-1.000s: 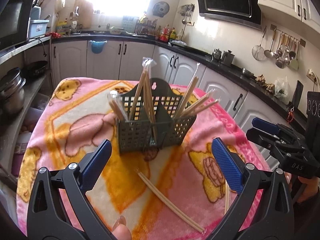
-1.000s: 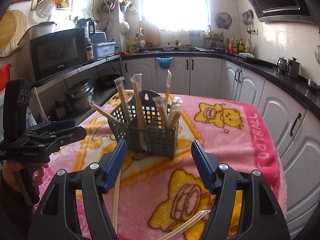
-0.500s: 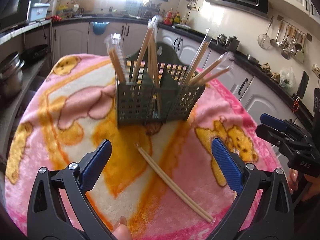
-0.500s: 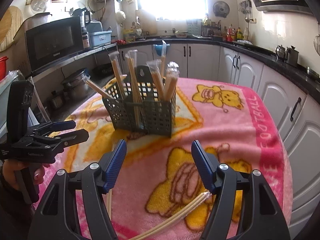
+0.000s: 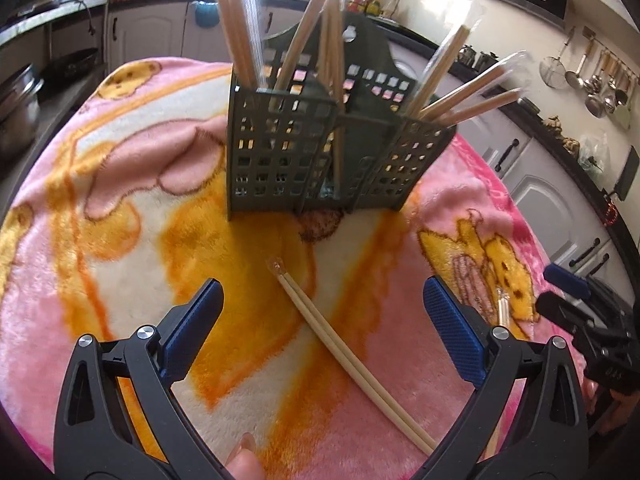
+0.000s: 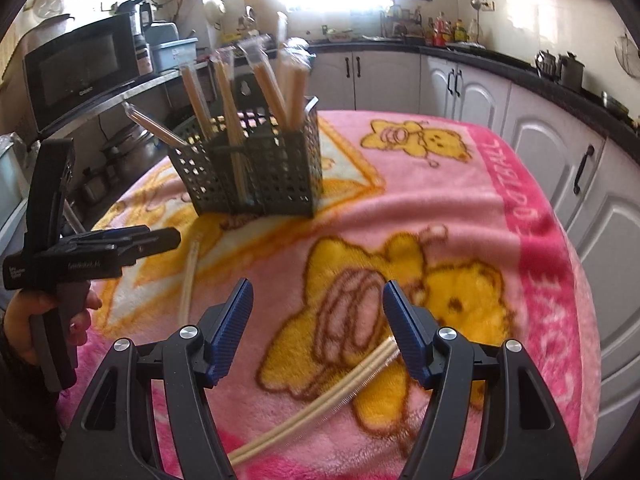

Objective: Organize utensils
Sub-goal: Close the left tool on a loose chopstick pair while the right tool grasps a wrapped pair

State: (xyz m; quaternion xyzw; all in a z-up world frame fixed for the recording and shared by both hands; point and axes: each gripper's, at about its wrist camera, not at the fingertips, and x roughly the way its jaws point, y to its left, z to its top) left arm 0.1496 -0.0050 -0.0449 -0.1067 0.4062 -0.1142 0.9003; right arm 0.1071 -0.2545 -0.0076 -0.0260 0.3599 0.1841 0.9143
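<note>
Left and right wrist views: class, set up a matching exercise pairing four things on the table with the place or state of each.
Things:
1. utensil basket
2. wrapped chopstick pairs
3. bare chopstick pair
4. left tongs

Places or states:
A. lying flat on the blanket, in front of the basket
B. open, holding nothing
C. upright on the blanket, dark green, perforated
D. standing tilted in the basket's compartments

Pairs: 1-C, 2-D, 3-A, 4-B
</note>
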